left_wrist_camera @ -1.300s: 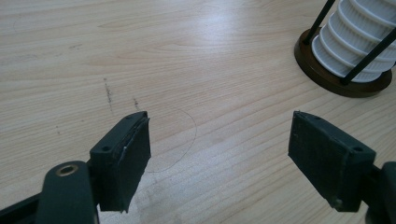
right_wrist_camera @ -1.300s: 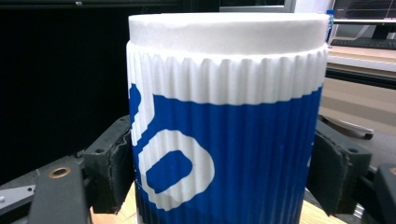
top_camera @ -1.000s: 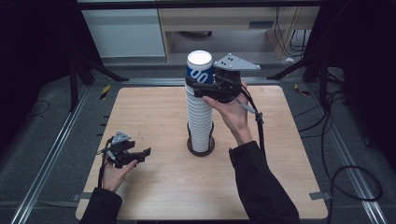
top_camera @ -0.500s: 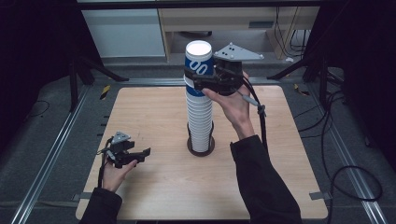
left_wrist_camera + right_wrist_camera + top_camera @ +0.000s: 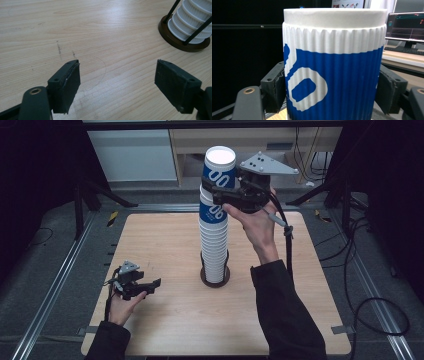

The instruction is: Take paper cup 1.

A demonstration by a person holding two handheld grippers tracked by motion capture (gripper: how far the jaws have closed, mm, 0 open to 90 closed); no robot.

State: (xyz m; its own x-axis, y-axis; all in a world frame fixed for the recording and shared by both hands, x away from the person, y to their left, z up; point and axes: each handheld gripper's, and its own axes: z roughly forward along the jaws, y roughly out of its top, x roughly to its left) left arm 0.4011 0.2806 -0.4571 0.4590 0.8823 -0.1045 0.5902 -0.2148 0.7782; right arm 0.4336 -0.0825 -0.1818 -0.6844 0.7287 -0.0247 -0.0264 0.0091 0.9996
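Right gripper (image 5: 219,184) clamped on top cup (image 5: 219,168) of cup stack (image 5: 214,237), both pads pressed flat against ribbed blue-and-white wall, as seen in right gripper view (image 5: 334,87). Cup upright, white rim up, blue print facing camera. Jaws just closed in on it, cup between them. Held cup up above the rest of the stack, bottom apparently still nested in next blue cup below; exact overlap hidden by gripper body. Grey three-cornered plate (image 5: 267,165) on top of gripper, cable (image 5: 287,240) trailing down past wrist toward right edge of table.

Stack standing in dark round holder (image 5: 215,276) with thin black upright rods, roughly centre of table (image 5: 165,235), slightly toward far edge from the hands. Lower cups plain white ribbed, seated in holder base; same base visible at top right in left gripper view (image 5: 183,40).

Left gripper (image 5: 150,285) low over table near front-left corner, jaws spread wide, nothing between them, bare wood showing in the gap (image 5: 117,82). Pointing across table toward holder, well apart from it. Left hand (image 5: 122,305) wrapped around gripper body, sleeve entering from near edge
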